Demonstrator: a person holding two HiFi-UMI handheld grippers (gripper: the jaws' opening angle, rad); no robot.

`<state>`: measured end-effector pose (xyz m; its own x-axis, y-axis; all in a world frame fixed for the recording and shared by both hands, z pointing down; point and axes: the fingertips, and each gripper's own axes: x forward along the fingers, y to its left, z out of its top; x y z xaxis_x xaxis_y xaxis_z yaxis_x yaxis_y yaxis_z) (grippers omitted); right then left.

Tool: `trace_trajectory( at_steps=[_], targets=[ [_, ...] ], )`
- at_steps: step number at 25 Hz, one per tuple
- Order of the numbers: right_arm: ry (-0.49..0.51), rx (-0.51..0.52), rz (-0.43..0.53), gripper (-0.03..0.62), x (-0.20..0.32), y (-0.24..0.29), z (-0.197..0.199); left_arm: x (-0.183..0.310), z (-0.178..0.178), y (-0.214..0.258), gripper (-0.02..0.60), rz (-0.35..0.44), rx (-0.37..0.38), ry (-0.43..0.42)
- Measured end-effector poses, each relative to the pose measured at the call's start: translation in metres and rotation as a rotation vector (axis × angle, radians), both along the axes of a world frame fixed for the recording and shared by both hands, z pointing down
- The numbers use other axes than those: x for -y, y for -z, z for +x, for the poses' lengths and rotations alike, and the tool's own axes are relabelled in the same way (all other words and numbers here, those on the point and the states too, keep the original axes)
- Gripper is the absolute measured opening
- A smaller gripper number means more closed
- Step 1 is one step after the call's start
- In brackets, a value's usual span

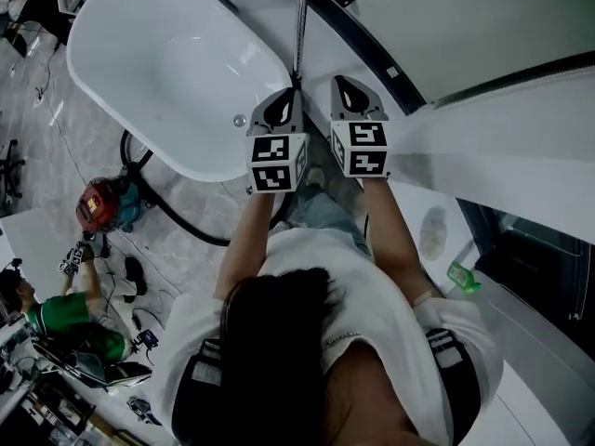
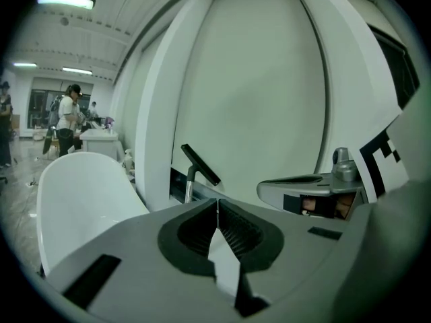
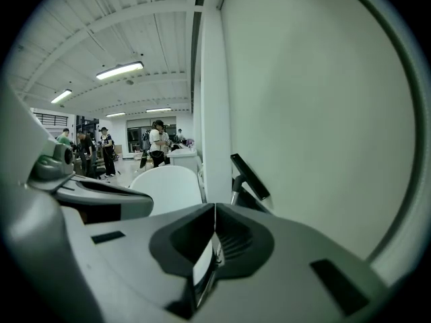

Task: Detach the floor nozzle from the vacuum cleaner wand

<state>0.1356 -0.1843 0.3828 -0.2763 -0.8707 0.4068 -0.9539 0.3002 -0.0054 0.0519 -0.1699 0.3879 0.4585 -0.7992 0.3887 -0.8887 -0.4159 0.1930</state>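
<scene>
My two claws, both shut and empty
Left claw [image 2: 217,204] and right claw [image 3: 214,210] are side by side; ahead, the nozzle [image 2: 200,164] tops its wand [image 2: 189,184], between tub [image 2: 81,194] and wall [image 2: 262,99].

The bathtub [image 1: 158,72] has a smooth, glossy white surface, like enamel or acrylic. The wand [image 2: 190,184] looks like bright metal, and the floor nozzle [image 2: 200,164] on it is black plastic, rather matt. The left gripper [image 2: 217,204] and the right gripper [image 3: 214,210] have matt grey plastic shells with black ribbed pads [image 2: 236,231]. The floor [image 1: 56,147] is polished pale stone or tile.
</scene>
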Motion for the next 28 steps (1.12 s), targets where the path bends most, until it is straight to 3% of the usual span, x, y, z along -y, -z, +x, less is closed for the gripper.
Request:
trace_trajectory(
  at_steps=[19, 28],
  targets=[
    [0.02, -0.005, -0.03, 0.015, 0.094, -0.02, 0.013, 0.09, 0.011, -0.021, 0.006, -0.023, -0.022, 0.05],
    [0.009, 0.007, -0.031, 0.017, 0.133, -0.023, 0.015, 0.125, 0.018, -0.027, 0.006, -0.016, -0.014, 0.031]
  ],
)
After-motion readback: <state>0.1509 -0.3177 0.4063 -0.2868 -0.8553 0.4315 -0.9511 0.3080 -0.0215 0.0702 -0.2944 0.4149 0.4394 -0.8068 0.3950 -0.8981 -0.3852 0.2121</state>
